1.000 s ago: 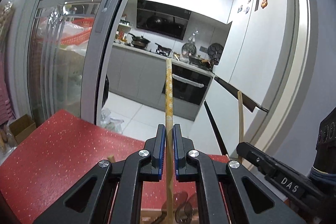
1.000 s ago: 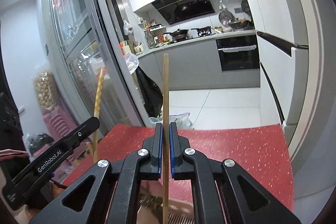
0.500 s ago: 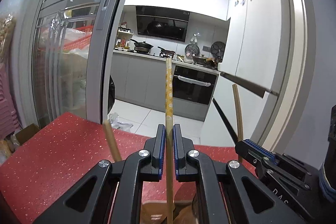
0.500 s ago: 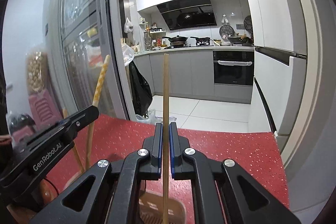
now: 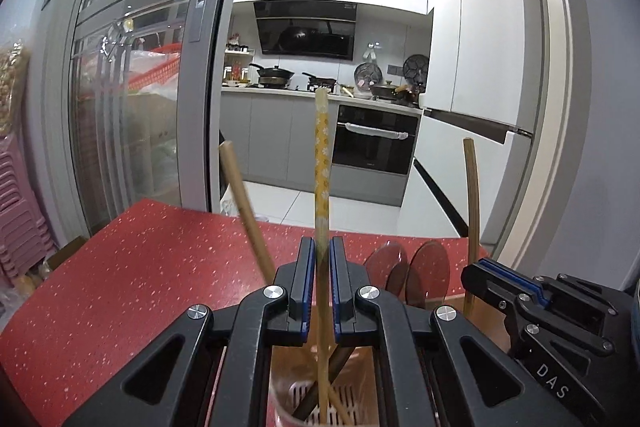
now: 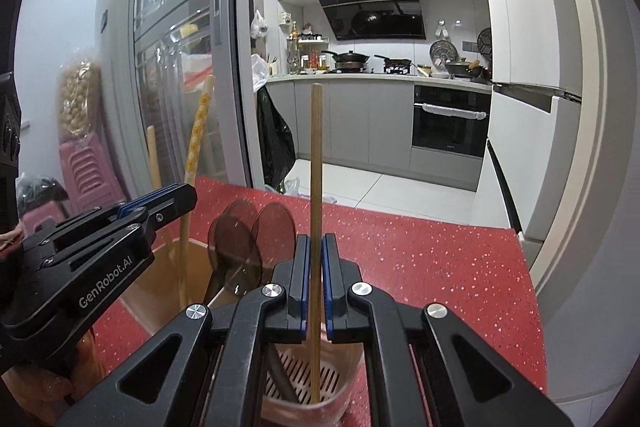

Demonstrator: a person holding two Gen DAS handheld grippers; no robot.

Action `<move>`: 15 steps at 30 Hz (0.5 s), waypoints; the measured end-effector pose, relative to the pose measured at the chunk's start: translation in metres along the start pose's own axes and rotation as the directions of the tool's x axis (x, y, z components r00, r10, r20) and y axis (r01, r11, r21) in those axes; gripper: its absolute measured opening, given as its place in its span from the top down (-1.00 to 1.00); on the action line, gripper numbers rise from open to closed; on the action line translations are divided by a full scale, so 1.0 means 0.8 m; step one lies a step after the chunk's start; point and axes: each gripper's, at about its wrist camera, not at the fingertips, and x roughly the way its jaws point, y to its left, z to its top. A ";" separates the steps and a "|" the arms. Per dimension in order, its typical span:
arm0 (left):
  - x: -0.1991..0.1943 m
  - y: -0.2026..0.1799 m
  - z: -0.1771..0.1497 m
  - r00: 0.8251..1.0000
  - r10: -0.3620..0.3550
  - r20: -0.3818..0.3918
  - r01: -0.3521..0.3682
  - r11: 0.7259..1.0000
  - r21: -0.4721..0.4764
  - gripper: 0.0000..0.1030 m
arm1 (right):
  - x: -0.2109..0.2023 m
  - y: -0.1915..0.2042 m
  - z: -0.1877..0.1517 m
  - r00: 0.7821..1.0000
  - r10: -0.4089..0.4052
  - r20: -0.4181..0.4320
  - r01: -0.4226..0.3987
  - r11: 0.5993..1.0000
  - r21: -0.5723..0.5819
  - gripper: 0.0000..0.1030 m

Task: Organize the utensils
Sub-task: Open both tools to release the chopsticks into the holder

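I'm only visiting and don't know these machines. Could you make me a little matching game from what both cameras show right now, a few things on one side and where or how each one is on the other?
Things:
1. patterned yellow chopstick
2. plain wooden chopstick
3. brown translucent spoons
4. red speckled table

States:
A. standing bowls-up in the holder
B. clamped in the right gripper
C. under the utensil holder
D. clamped in the left gripper

Pairs: 1-D, 2-B, 3-A, 4-C
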 end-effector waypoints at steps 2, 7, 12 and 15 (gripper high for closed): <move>-0.002 0.000 0.000 1.000 0.008 -0.015 -0.008 1.000 0.006 0.36 | -0.001 0.002 -0.001 1.000 0.003 -0.007 -0.003 1.000 -0.005 0.88; -0.005 0.007 -0.002 0.998 0.033 -0.056 -0.032 0.999 0.011 0.36 | 0.003 0.002 0.004 0.998 0.045 -0.053 -0.044 0.999 0.018 0.86; -0.015 0.011 -0.005 0.994 0.058 -0.091 -0.056 0.998 0.027 0.36 | 0.010 -0.006 0.007 0.991 0.075 -0.108 -0.068 0.995 0.068 0.48; -0.025 0.014 -0.008 0.992 0.066 -0.110 -0.063 0.997 0.032 0.36 | 0.004 -0.008 0.007 0.992 0.073 -0.107 -0.065 0.995 0.073 0.24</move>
